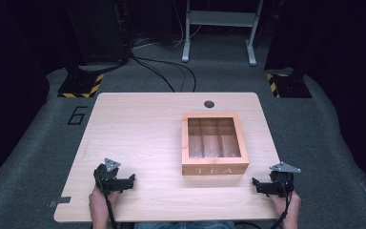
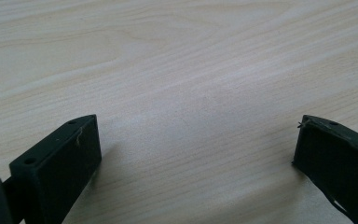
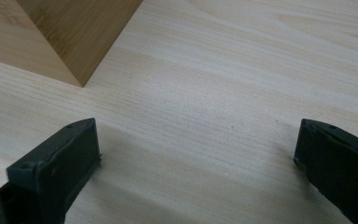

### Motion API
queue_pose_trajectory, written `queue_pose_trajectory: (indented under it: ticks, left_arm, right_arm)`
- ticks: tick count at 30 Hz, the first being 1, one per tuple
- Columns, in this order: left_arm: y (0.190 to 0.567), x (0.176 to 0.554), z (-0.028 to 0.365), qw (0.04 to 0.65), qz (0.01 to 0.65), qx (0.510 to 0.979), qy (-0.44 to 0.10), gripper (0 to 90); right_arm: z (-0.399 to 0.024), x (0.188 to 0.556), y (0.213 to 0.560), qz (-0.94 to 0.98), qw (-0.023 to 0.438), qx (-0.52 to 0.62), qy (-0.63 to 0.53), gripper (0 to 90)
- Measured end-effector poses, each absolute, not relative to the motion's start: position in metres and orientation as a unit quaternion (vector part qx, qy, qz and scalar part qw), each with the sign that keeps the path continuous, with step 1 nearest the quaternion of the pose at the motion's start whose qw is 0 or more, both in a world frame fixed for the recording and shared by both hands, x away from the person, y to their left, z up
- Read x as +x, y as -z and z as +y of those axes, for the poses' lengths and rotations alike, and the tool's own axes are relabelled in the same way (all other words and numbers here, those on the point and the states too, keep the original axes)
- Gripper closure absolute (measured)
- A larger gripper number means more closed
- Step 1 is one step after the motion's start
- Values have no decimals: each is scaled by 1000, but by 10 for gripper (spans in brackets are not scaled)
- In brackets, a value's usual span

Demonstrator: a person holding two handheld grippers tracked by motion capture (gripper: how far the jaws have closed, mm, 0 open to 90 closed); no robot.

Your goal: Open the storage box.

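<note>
A wooden tea box [image 1: 214,143] with a clear lid and "TEA" on its front stands right of the table's middle; through the lid I see three compartments. My left gripper [image 1: 124,182] rests at the front left of the table, held by a hand, its jaws wide apart over bare wood [image 2: 196,140]. At the front right edge my right gripper [image 1: 262,186] sits open too, nothing between its jaws [image 3: 196,149]. A corner of the tea box [image 3: 70,42] lies ahead and to the left in the right gripper view.
The light wooden table [image 1: 138,129] has a round cable hole [image 1: 209,103] at its far edge. Grey carpet surrounds it, with cables, two stand bases marked in yellow and black [image 1: 81,86], and a white frame [image 1: 219,28] beyond.
</note>
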State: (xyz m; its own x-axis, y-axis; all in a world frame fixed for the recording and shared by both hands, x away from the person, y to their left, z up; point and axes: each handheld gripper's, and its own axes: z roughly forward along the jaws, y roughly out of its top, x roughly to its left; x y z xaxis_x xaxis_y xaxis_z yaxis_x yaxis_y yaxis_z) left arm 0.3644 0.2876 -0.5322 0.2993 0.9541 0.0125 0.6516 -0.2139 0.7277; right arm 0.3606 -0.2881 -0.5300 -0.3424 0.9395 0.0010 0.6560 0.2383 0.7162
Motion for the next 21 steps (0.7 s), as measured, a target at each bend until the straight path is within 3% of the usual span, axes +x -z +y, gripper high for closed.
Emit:
queue_pose_trajectory:
  ticks: [21]
  left_arm:
    - [532, 364, 288, 316, 544, 740, -237, 4]
  right_arm:
    - [-288, 361, 530, 755, 223, 527, -320, 0]
